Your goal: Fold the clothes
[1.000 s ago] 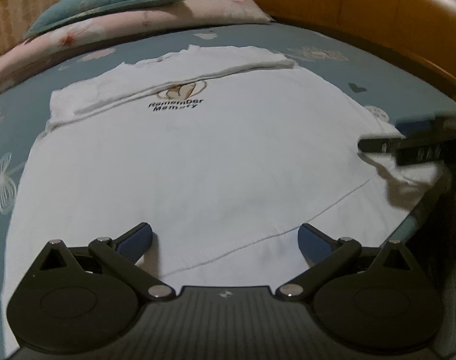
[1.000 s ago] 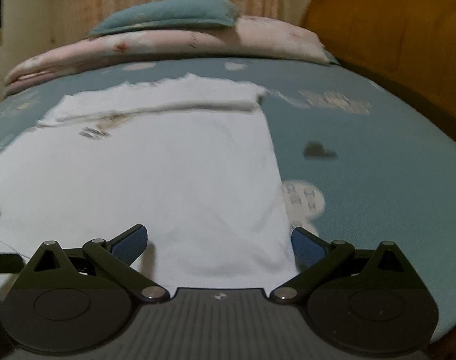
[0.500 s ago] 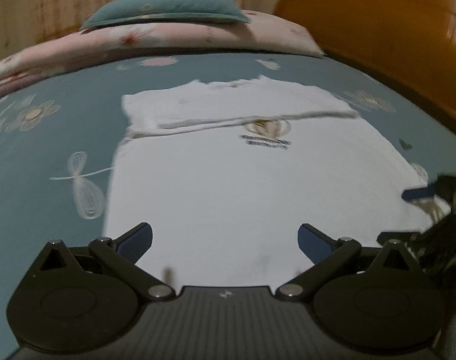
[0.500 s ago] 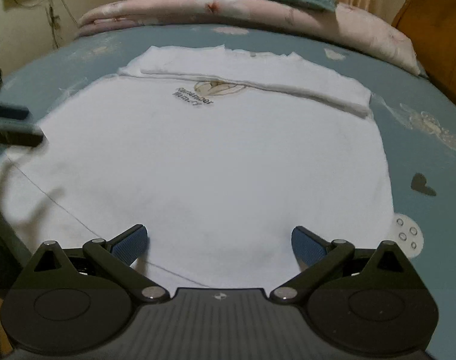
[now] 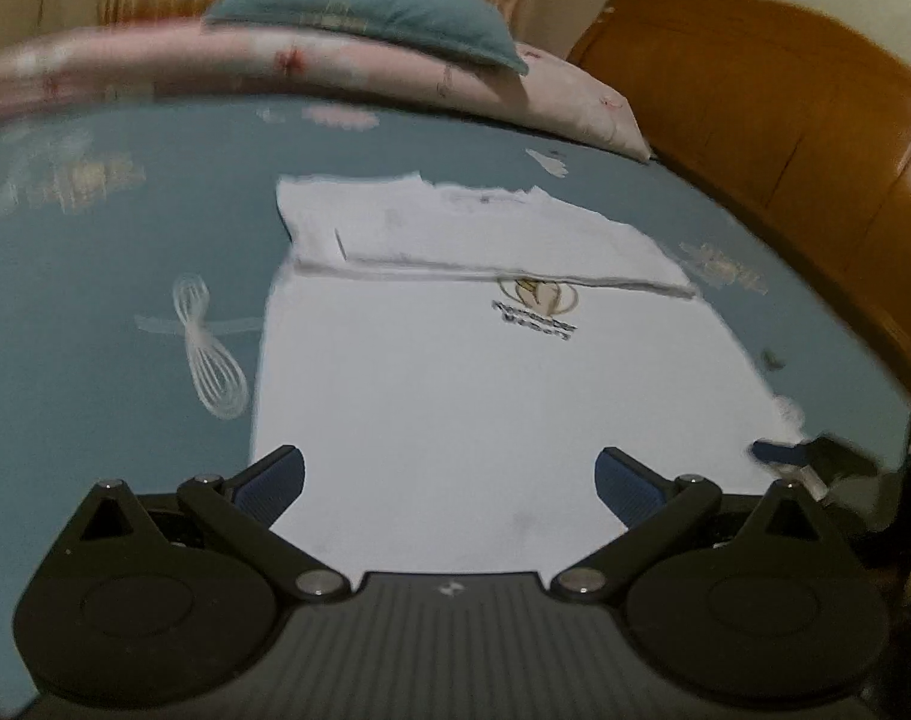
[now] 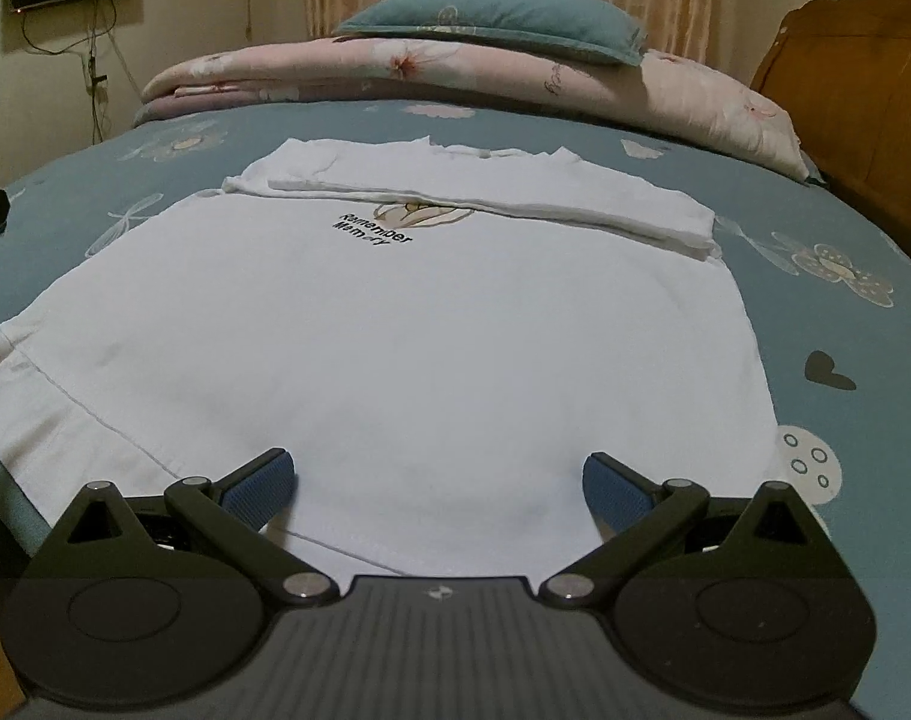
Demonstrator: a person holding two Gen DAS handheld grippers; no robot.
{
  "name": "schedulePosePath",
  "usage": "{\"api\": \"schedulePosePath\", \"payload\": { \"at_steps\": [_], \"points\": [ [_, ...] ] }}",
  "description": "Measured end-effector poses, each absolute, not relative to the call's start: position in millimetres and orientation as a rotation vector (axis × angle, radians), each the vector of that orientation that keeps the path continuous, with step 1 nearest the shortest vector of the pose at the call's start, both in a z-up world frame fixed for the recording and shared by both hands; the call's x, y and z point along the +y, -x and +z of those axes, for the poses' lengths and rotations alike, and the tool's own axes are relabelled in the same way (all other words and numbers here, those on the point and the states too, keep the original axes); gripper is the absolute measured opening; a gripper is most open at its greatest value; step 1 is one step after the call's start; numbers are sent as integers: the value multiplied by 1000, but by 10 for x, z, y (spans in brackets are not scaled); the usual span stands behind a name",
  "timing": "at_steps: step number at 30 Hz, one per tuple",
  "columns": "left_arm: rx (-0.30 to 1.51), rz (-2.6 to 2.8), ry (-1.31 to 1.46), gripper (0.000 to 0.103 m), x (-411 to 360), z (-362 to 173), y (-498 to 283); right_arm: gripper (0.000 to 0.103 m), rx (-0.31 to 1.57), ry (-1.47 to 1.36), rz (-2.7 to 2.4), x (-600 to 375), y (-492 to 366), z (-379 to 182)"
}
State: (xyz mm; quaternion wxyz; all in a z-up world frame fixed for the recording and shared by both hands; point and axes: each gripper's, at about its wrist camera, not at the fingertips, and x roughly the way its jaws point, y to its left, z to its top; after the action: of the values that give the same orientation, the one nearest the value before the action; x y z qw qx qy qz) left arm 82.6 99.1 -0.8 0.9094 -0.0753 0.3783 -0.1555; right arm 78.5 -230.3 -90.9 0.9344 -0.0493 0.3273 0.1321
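Blue patterned bed sheet (image 6: pixel 827 324) is seen to cover the bed in both views, with a pink floral quilt (image 6: pixel 431 75) and a teal pillow (image 6: pixel 491 21) stacked at the top of the frame and a wooden headboard (image 5: pixel 773 120) at the upper right of the left wrist view. A white T-shirt (image 6: pixel 395 330) is laid flat across the centre of the frame, its printed front upward and its sleeves and upper part already turned over into a folded band (image 6: pixel 485 198) across the upper middle. The hem (image 6: pixel 83 414) is seen at the lower left of the right wrist view, close to the bed edge. The left tongs (image 5: pixel 449 474) are held wide apart above the lower left part of the shirt, with nothing between them. The right tongs (image 6: pixel 434 477) are likewise spread wide over the hem region, empty; in the left wrist view one blue pad of theirs is noted at the lower right, by the shirt's corner. The step in hand is judged to be the seizing of the two hem corners for a fold toward the band. It is advised that each corner be pinched through both cloth layers, that the sheet beneath be left out of the grip, and that both corners be lifted level and together, so that the edge is laid square against the band without creasing.
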Motion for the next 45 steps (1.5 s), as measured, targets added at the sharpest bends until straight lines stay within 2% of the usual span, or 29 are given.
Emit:
{"api": "schedulePosePath", "payload": {
  "at_steps": [10,13,17,23,34,38,45],
  "points": [
    [942,-231,330,102,1218,-567,-897,103,617,88,278,-2341,-716,-948],
    [944,-224,314,102,1280,-572,-823,103,603,86,282,-2346,-705,-961],
    [913,-233,170,102,1127,-444,-739,103,572,87,283,-2366,-674,-992],
    [810,-392,-175,102,553,-303,-618,103,636,89,262,-2351,-775,-887],
    [624,-708,-759,102,-321,-493,-221,103,594,264,240,-2285,-1181,-230],
    [581,-716,-863,102,-438,-612,-140,103,585,315,259,-2230,-1197,-108],
    [544,-710,-890,102,-535,-687,-259,103,600,269,288,-2231,-1043,-136]
  ]
}}
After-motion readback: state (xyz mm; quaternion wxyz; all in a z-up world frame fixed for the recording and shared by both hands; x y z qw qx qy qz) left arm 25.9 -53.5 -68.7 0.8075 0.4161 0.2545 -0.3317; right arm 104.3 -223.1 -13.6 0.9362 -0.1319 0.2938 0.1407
